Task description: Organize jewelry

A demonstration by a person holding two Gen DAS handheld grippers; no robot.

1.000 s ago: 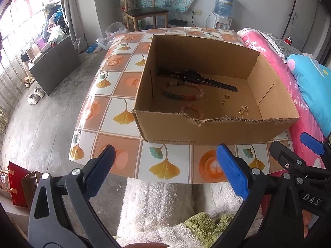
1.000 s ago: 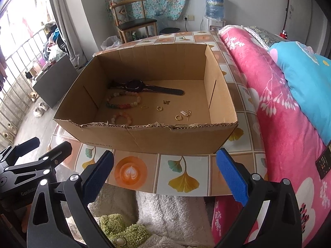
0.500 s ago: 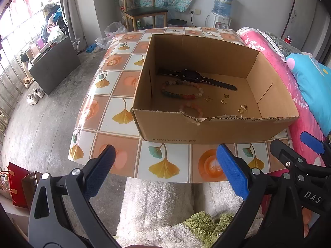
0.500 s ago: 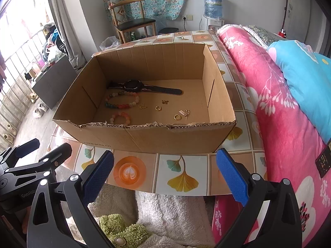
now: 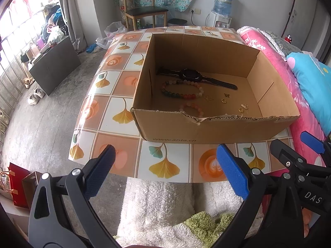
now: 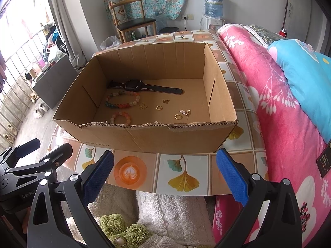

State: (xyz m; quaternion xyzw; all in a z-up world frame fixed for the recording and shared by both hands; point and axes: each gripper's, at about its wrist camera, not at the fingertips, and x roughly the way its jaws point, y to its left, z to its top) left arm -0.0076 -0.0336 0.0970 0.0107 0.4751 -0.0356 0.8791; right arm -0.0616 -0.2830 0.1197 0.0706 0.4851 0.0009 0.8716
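Lived-in home bedroom, pink floral bedding [image 6: 275,95], wooden chair [image 5: 142,6], water dispenser [image 6: 213,10], shoes [image 5: 36,96] on concrete floor

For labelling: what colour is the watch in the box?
Black watch, clearest in the right wrist view.

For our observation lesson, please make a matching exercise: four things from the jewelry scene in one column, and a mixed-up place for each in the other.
Things:
1. black wristwatch
2. small pink bead bracelet
3. brown cardboard box
4. wooden chair

Places:
A. on the tiled table
B. box floor, toward the far wall
C. on the room floor beyond the table
D. box floor, by the torn near wall

Pairs: 1-B, 2-D, 3-A, 4-C
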